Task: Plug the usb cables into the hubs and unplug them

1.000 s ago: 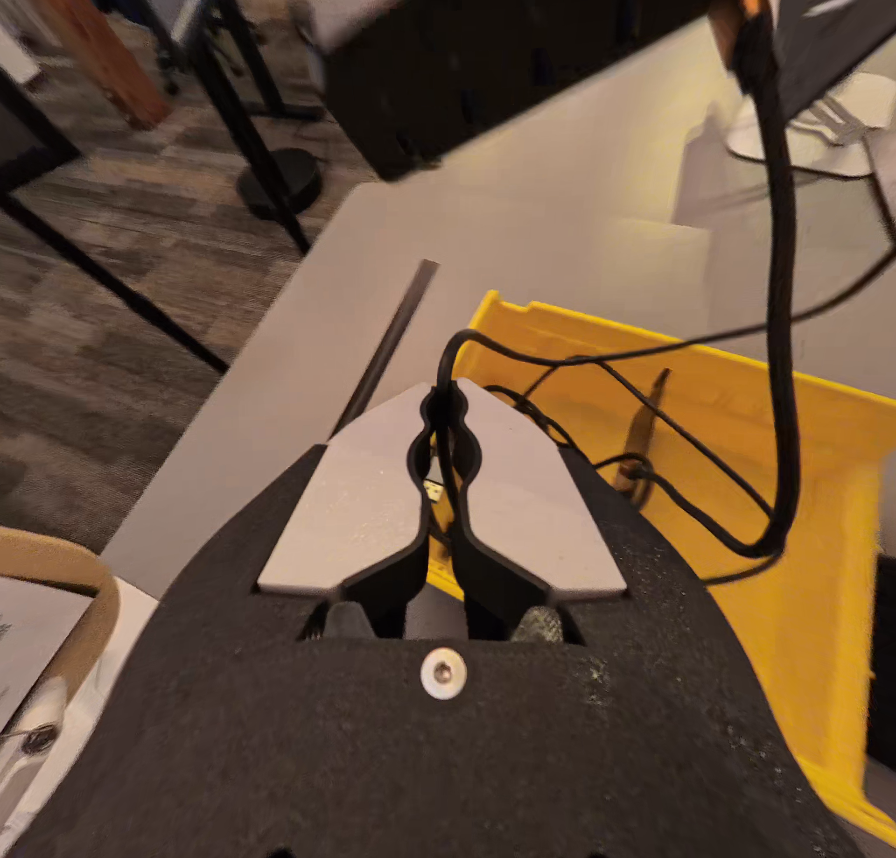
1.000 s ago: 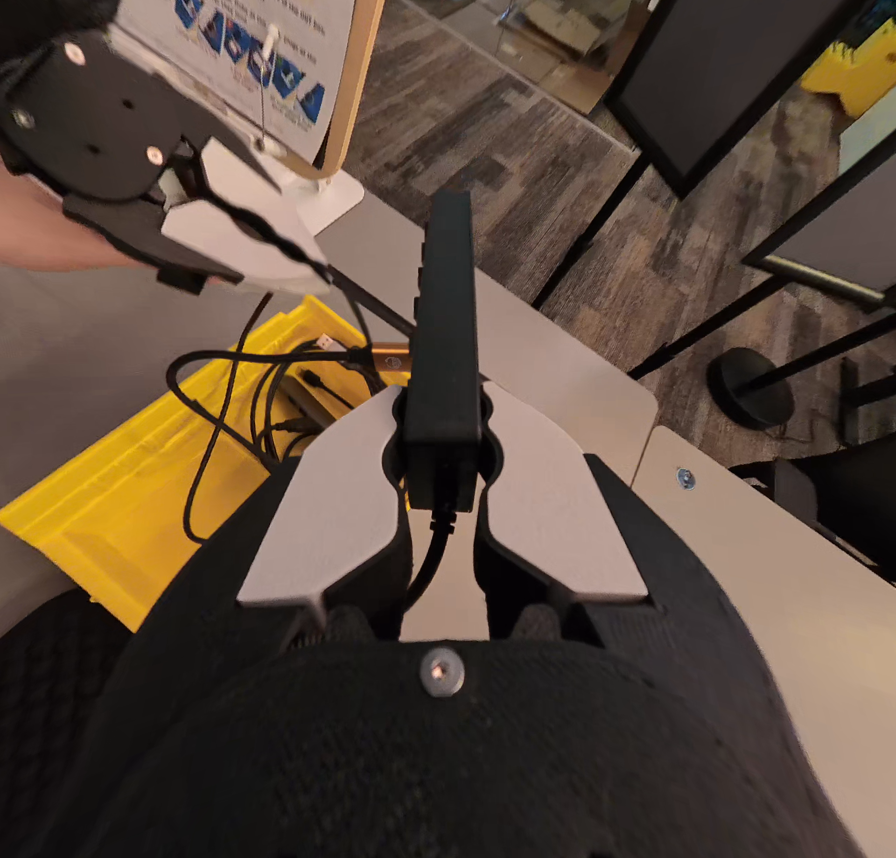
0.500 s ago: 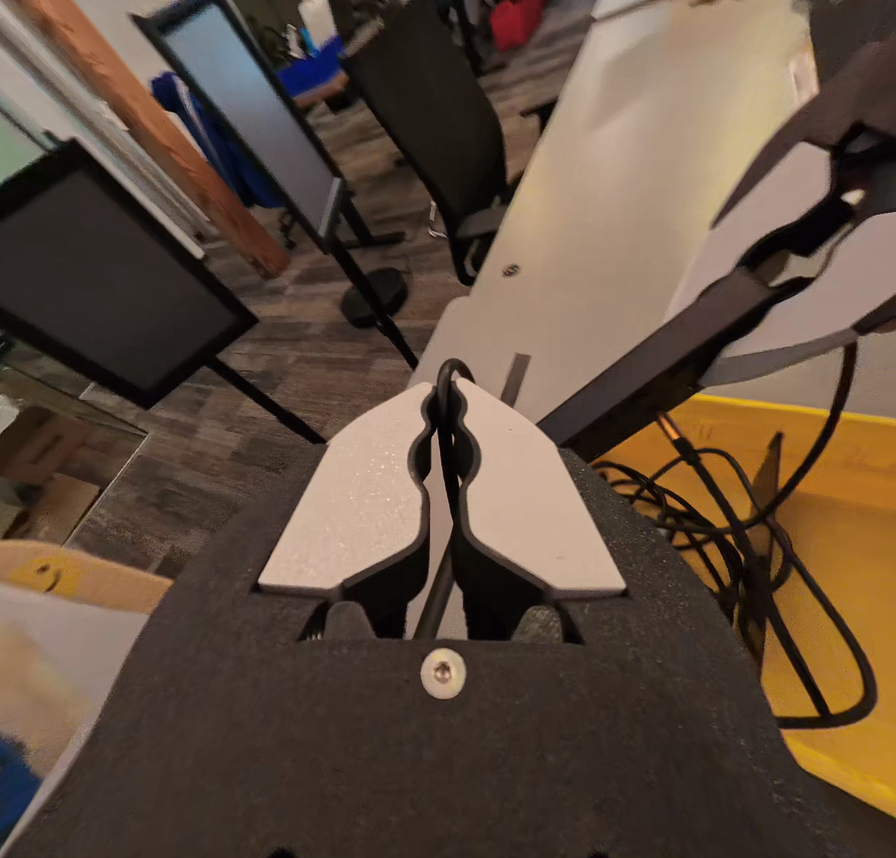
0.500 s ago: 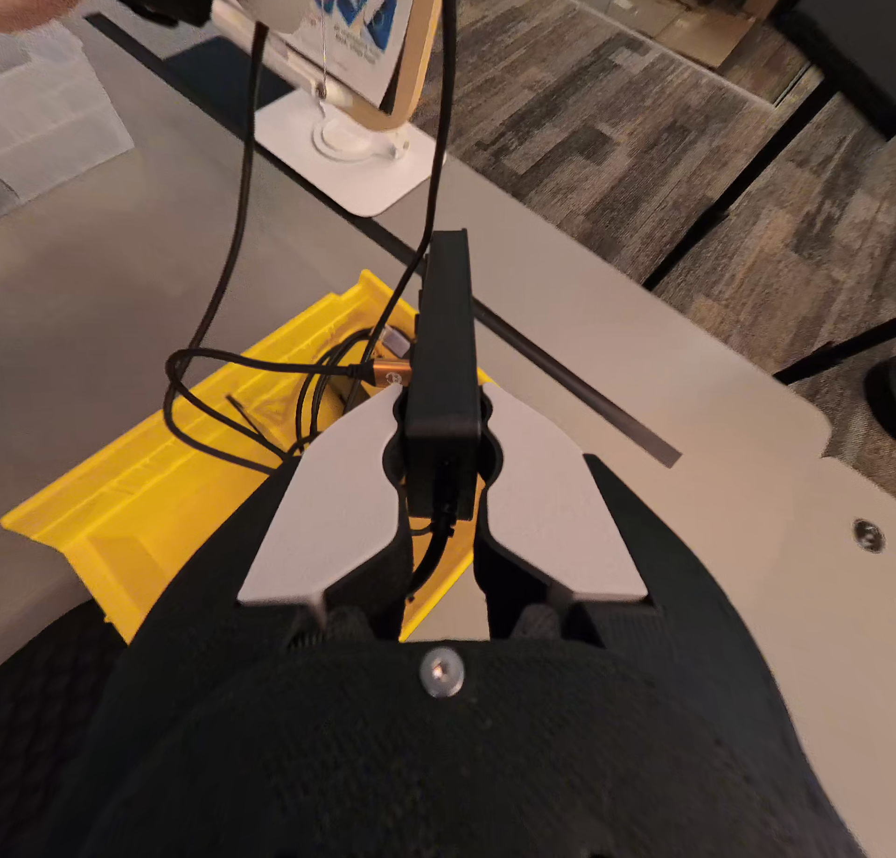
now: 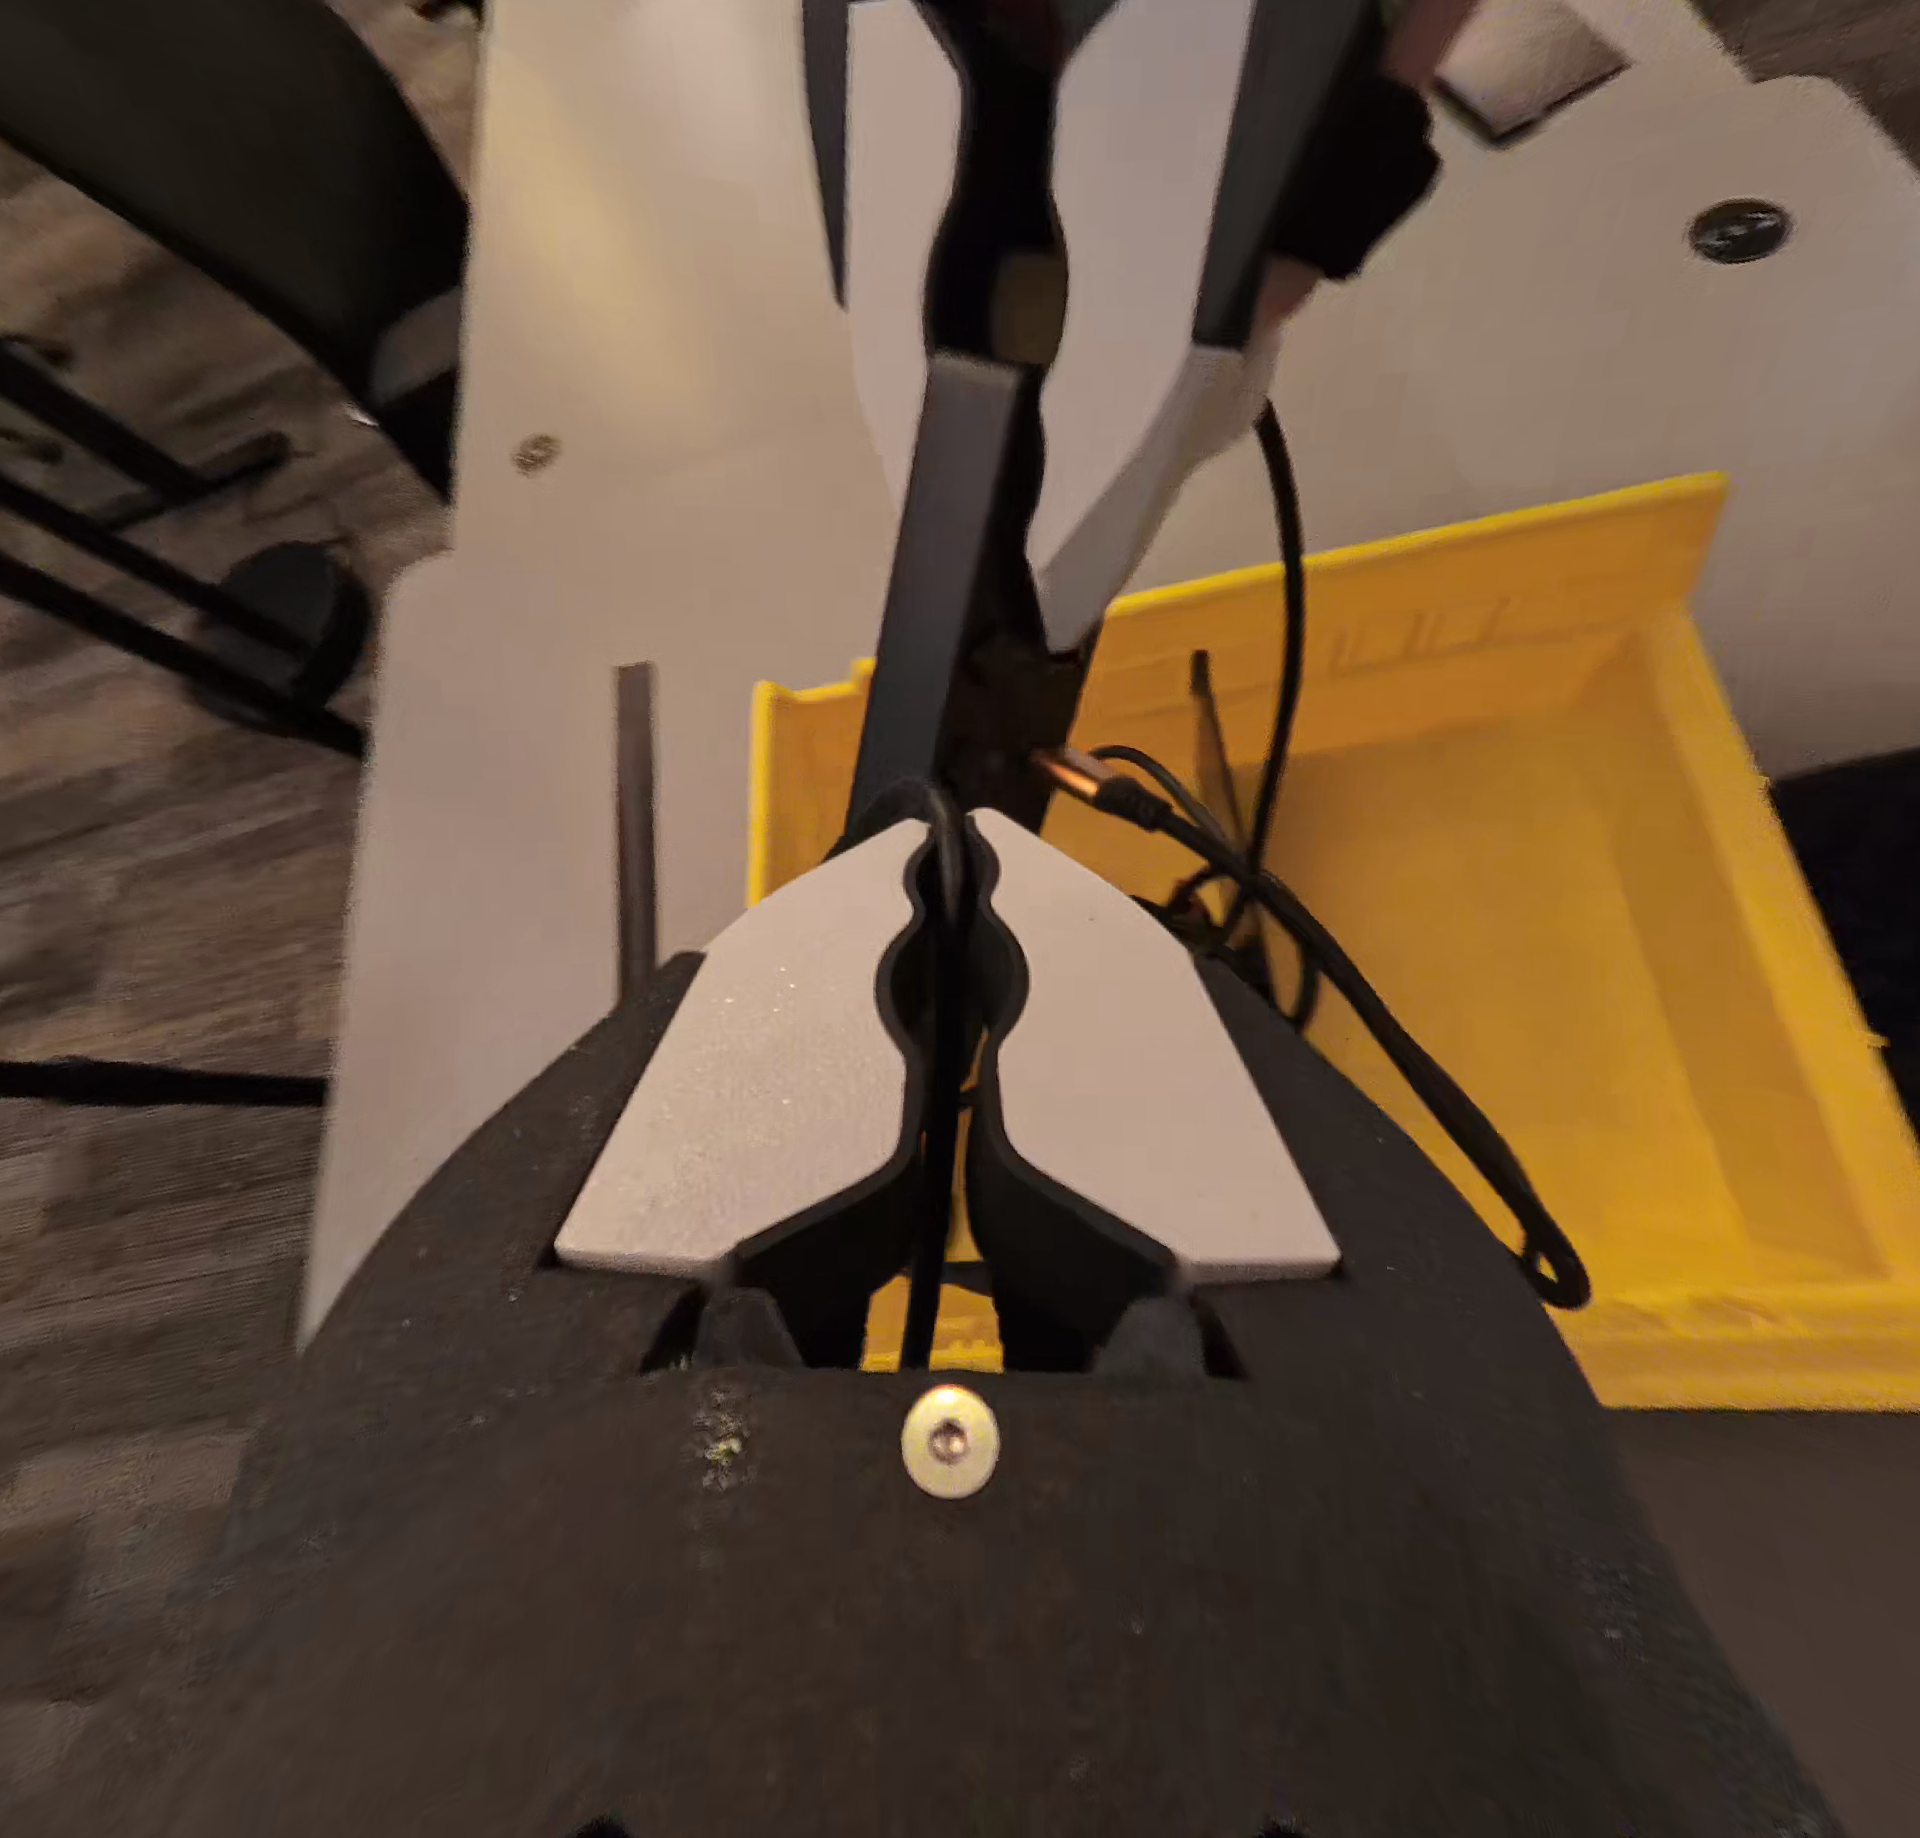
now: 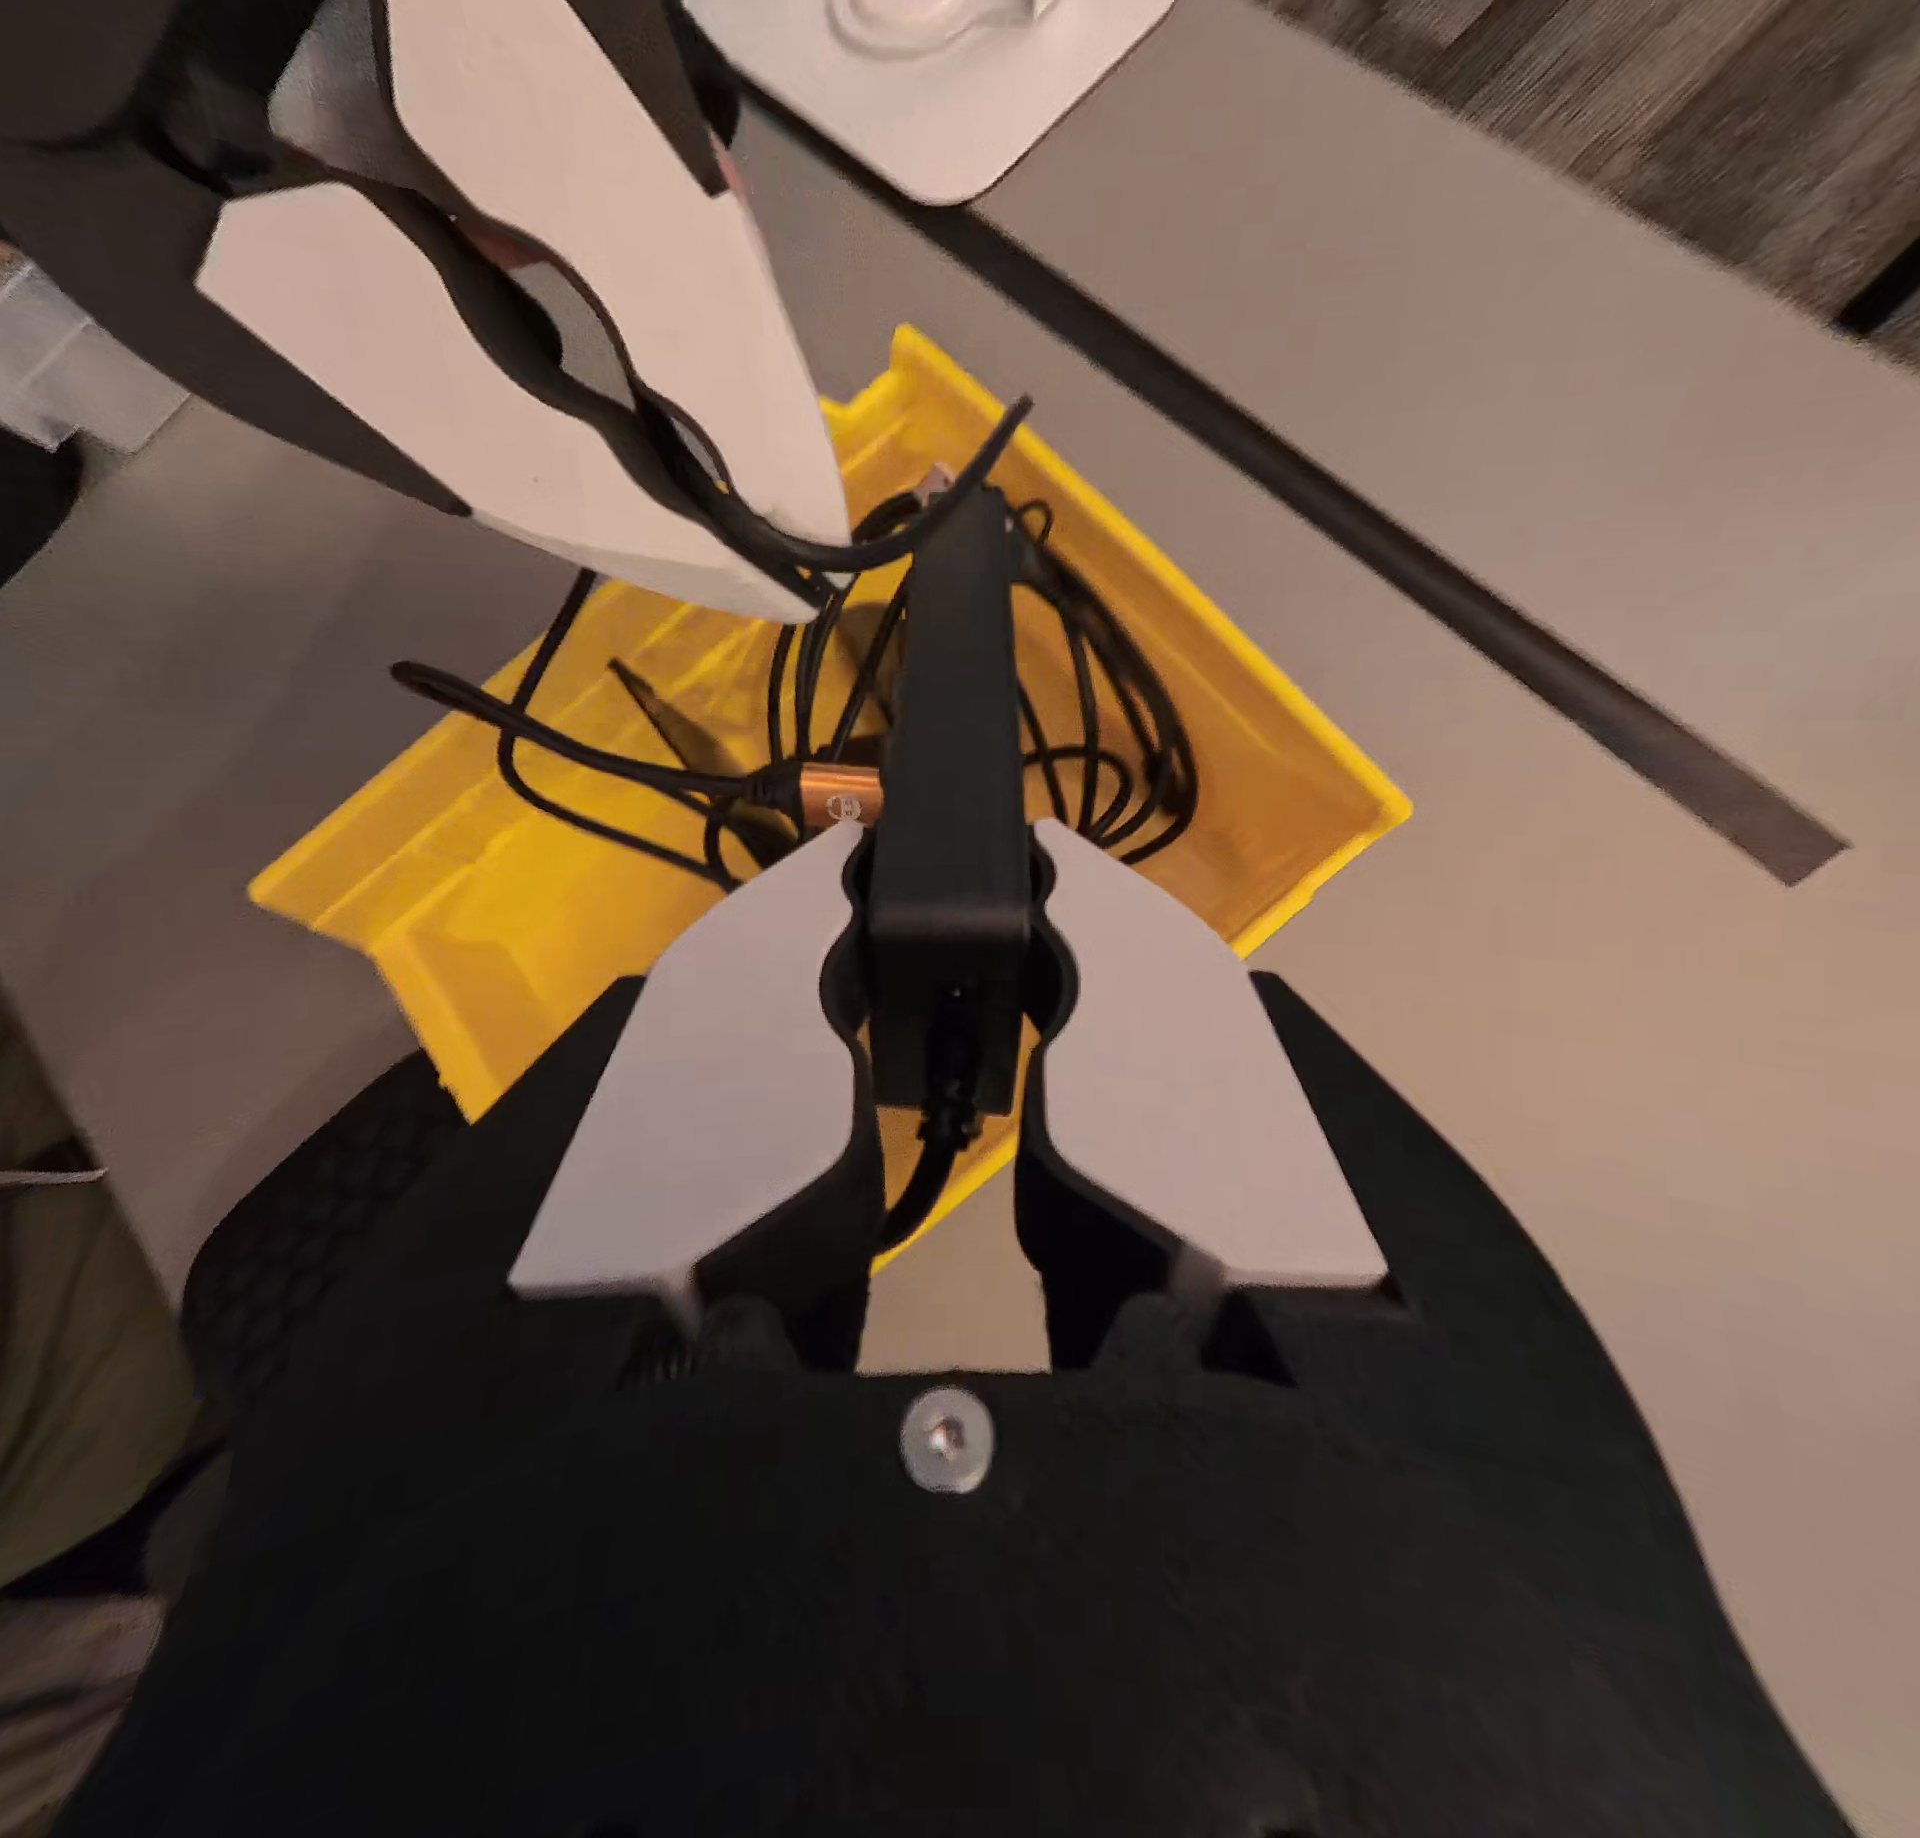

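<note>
My right gripper (image 6: 943,838) is shut on a long black USB hub (image 6: 951,749) and holds it over the yellow bin (image 6: 1309,749). A copper-coloured USB plug (image 6: 836,796) sits in the hub's left side, its black cable trailing into the bin. My left gripper (image 5: 948,838) is shut on a thin black cable (image 5: 935,1061). It also shows in the right wrist view (image 6: 810,567), at the upper left, close to the hub's far end. In the left wrist view the hub (image 5: 935,583) points down at my fingers, with the copper plug (image 5: 1075,775) beside it and the right gripper (image 5: 1018,323) behind.
The yellow bin (image 5: 1558,957) stands on a grey table (image 6: 1455,438) and holds several coiled black cables (image 6: 1122,739). A white stand base (image 6: 935,43) is at the table's far side. A dark slot (image 6: 1455,583) runs across the tabletop. Chair and wood floor lie beyond the edge.
Both grippers have come together over the bin; my left gripper with its cable has dropped down to the hub's far end. The right gripper still holds the hub, now tilted lower.
</note>
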Demonstrator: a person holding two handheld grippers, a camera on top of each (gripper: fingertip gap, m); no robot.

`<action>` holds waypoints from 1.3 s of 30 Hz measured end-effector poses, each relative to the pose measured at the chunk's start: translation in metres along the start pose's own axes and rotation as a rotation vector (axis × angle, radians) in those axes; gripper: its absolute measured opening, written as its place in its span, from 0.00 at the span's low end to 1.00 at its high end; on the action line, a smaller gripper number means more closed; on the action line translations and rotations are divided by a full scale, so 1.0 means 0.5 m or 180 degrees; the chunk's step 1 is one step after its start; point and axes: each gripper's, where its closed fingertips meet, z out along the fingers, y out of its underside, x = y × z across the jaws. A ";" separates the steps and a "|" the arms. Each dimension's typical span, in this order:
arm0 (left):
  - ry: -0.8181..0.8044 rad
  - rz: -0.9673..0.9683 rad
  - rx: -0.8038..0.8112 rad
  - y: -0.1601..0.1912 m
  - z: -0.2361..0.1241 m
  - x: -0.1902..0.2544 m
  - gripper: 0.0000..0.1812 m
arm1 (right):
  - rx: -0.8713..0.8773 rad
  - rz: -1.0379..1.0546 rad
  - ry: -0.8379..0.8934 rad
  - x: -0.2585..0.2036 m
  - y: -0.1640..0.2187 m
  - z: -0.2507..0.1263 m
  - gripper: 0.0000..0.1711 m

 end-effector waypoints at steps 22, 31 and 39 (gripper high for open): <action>0.0635 -0.0389 -0.0367 0.008 -0.029 0.031 0.35 | -0.0474 0.0065 -0.0167 0.065 0.000 0.100 0.25; 0.0730 -0.0419 -0.0051 0.021 -0.016 0.046 0.31 | 0.0949 -0.2090 0.0757 -0.041 -0.111 -0.032 0.22; 0.0756 -0.0428 0.0012 0.000 -0.021 0.056 0.30 | 0.0696 -0.2522 0.0903 -0.081 -0.124 0.035 0.04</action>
